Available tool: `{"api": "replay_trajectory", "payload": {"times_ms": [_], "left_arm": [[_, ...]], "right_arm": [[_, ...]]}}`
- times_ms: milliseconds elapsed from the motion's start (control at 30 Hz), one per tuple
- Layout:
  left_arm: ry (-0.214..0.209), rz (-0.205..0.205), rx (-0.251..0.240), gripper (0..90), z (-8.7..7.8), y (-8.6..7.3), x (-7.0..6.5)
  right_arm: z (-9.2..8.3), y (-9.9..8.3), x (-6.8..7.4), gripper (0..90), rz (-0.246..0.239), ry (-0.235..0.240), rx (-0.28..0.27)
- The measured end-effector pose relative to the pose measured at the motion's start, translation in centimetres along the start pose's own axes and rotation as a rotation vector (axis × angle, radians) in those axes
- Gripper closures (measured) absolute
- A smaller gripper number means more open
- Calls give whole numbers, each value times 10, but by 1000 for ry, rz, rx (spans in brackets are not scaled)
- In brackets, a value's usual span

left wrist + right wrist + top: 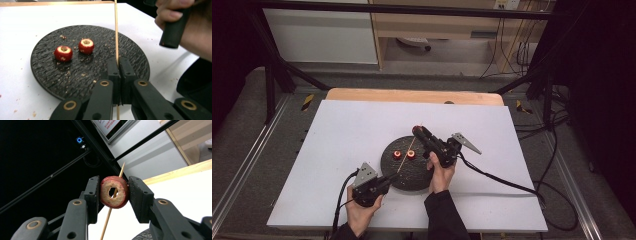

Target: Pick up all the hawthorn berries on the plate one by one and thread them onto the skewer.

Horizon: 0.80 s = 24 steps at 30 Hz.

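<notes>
White sheeting covers the table (337,150), with a black round plate (404,172) as my landmark near its front edge. From above, my left gripper (388,178) sits at the plate's near-left rim, jaws clamped on a thin skewer (406,156) that slants up and away across the plate toward my right gripper (418,131), raised over its far edge. Two red cored fruits (404,154) wait side by side on the plate's middle.

Along my left gripper (119,62), the jaws pinch the skewer (116,27) tight; its long axis runs straight ahead over the plate (50,72), past both fruits (74,49) to its left.

Along my right gripper (113,192), the jaws squeeze a third fruit (114,192), hole facing me, and the skewer (110,212) passes through that hole, tip pointing up beyond it. I judge one fruit threaded, two left.
</notes>
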<state>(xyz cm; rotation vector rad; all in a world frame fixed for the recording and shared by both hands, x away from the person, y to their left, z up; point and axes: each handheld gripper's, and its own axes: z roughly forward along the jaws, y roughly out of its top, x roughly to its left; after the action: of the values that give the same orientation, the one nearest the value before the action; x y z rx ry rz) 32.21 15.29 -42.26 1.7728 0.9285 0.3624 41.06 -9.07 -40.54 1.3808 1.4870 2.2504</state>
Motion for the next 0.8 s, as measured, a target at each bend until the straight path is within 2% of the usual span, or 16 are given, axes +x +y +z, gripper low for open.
{"api": "replay_trajectory", "payload": {"times_ms": [333,567,800], "left_arm": [[-2,-4,-14,883,8,19,1],[-4,-3,-17,883,19,33,1],[-9,-6,-20,883,26,41,2]], "right_arm": [[-3,-5,2,629,0,5,31],[-6,-9,4,629,-19,6,58],[-8,-12,5,628,-32,4,79]]}}
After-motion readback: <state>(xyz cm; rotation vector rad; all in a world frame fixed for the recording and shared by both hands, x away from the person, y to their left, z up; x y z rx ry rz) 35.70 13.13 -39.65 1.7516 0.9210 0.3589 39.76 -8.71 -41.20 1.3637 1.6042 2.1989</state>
